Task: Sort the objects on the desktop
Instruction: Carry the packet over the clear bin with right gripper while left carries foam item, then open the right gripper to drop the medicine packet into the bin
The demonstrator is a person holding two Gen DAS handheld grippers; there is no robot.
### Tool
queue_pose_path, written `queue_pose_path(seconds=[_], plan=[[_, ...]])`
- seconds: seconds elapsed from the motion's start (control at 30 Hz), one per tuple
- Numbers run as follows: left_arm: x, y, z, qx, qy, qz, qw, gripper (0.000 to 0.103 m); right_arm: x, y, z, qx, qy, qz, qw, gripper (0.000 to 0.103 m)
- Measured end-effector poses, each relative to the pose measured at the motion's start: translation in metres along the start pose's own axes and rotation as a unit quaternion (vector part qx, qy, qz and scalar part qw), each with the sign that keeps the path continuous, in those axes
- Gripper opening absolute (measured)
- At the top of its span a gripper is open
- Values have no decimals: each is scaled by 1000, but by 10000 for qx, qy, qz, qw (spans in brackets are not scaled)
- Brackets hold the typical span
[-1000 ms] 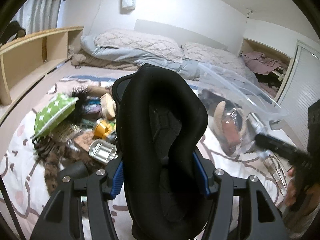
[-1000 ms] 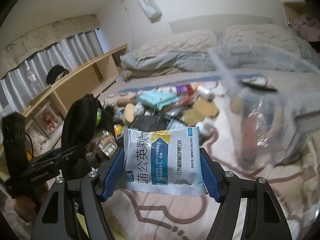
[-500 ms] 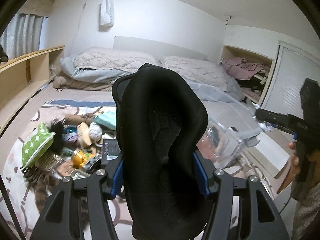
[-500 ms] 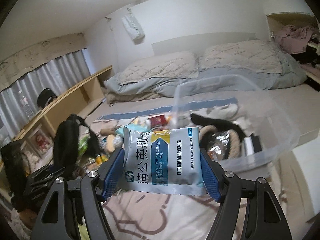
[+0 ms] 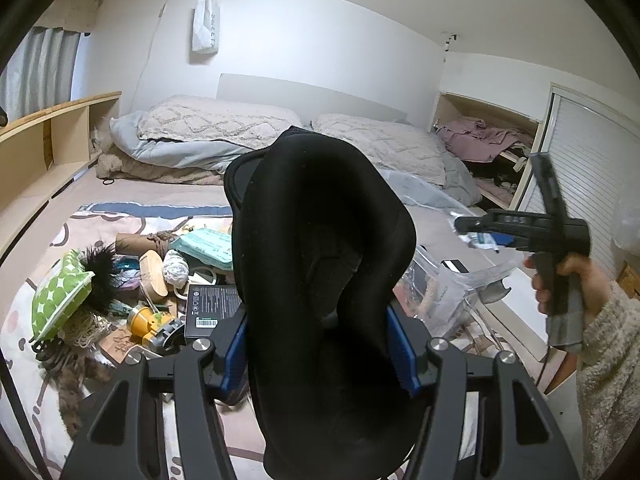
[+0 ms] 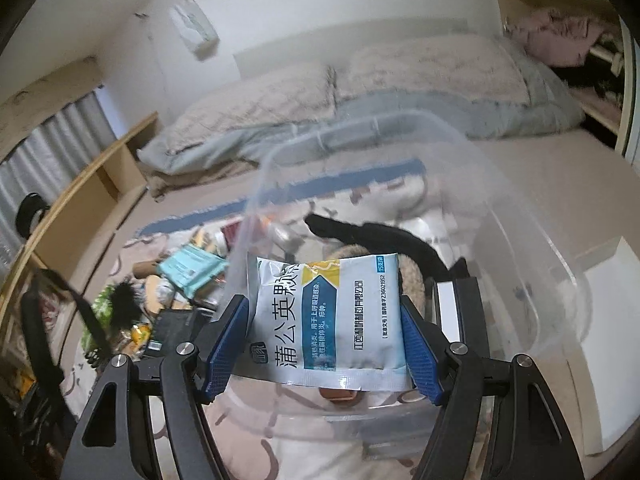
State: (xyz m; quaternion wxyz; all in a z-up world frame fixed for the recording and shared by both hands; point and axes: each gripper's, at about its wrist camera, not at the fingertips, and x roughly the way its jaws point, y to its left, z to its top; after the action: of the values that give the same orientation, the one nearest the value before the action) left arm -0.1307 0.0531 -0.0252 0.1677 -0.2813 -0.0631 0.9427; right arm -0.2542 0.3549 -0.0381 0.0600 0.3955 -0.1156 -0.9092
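The right tool point(image 6: 326, 340) pinched a flat packet point(image 6: 326, 316) by its two side edges, and the packet hung just over the open clear bin point(image 6: 532, 240); the left tool point(image 5: 320, 344) pinched a soft black pad point(image 5: 320, 280), held up over the bed point(image 5: 132, 200); both tools were pressed onto what they carried, not spread. The packet was thin and bendy and only its edges were held, so it could bow and slip out if the tool shook; if it were let go too near the front wall of the bin, it could land on the rim and slide out onto the bed. The black pad was big and floppy, so it could sag or twist in the tool; it also hid most of what lay ahead in the left wrist view, so the left tool could bump something unseen. In the bin there were already a black strap point(image 6: 372, 236) and something fuzzy, so the packet would land on top of them. To the left lay a pile of things waiting: a black box point(image 5: 214, 310), a green spotted bag point(image 5: 60, 296), a teal packet point(image 5: 208, 244) and a yellow toy point(image 5: 146, 322); the bin wall stood between that pile and the inside of the bin.
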Motion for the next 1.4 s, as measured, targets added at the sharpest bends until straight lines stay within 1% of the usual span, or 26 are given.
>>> queue_pose_path(seconds=[0.07, 0.2, 0.23, 0.27, 0.3, 0.37, 0.53, 0.7, 0.83, 1.0, 1.17, 1.33, 1.4], plan=[[1, 0, -1, -18, 24, -12, 10000, 60, 12, -3, 1, 35, 156, -169, 9997, 73], [2, 0, -1, -12, 36, -2, 10000, 60, 22, -7, 2, 112, 293, -343, 9989, 74], [2, 0, -1, -16, 36, -2, 10000, 60, 24, -8, 2, 132, 345, -313, 9988, 77], [2, 0, -1, -33, 34, -2, 10000, 60, 26, -8, 1, 140, 414, -283, 9986, 87], [2, 0, -1, -37, 36, -9, 10000, 60, 29, -7, -1, 102, 511, -261, 9983, 91], [2, 1, 0, -70, 48, -23, 10000, 60, 28, -1, -5, -91, 524, -348, 9980, 98], [3, -1, 1, -77, 67, -74, 9999, 60, 23, -1, -8, -83, 541, -272, 9981, 98], [1, -7, 5, -19, 41, -100, 9999, 60, 16, -5, -8, -6, 432, -265, 9987, 99], [2, -12, 10, -19, 31, -157, 9999, 60, 9, -8, -8, 74, 341, -110, 9993, 99], [4, -25, 21, 19, -30, -268, 9996, 60, -8, -8, -9, 35, 70, -27, 10000, 99], [11, -42, 38, 49, -119, -435, 9990, 60, -27, -9, -12, -31, -226, 59, 9997, 99], [16, -63, 59, 131, -264, -614, 9977, 60, -46, -8, -18, -180, -560, 23, 9983, 99], [19, -72, 69, 138, -346, -742, 9965, 60, -52, -9, -21, -196, -656, 97, 9976, 99]])
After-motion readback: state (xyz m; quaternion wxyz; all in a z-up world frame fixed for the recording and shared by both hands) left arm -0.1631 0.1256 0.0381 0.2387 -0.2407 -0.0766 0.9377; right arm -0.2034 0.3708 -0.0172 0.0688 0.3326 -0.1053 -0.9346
